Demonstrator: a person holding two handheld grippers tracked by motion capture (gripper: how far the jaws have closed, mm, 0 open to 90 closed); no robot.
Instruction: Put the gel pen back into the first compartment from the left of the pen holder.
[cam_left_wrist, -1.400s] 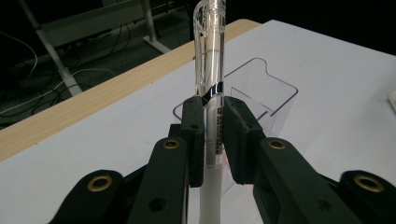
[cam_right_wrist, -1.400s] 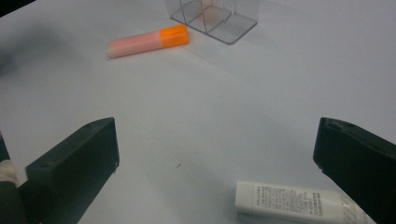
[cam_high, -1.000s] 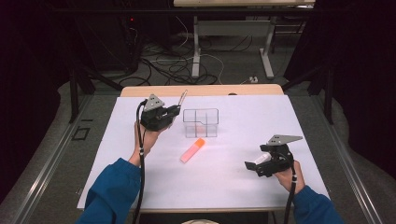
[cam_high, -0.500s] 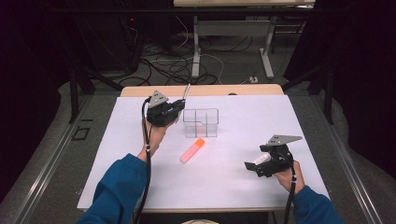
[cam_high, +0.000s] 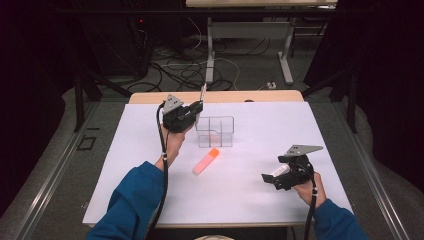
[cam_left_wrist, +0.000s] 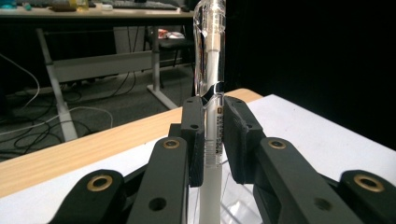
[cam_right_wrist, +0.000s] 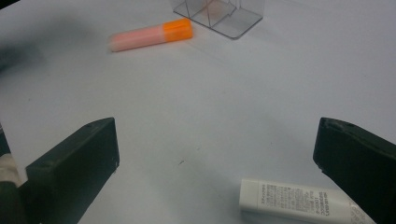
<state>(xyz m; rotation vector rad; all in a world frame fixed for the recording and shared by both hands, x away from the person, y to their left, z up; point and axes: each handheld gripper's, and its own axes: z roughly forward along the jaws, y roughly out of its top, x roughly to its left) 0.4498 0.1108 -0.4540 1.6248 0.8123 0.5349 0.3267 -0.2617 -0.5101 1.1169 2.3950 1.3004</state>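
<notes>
White sheet (cam_high: 250, 190) – clear (ribbed) pen (cam_left_wrist: 211, 70) clamped.

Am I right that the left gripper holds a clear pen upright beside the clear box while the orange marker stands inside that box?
Not quite. The orange marker lies flat on the white table, in front of the clear box, as the high view shows. The rest holds: the left gripper clamps the clear pen upright beside the box.

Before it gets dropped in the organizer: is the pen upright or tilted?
Upright: the pen stands vertical between the left gripper pads, which are shut on it.
</notes>
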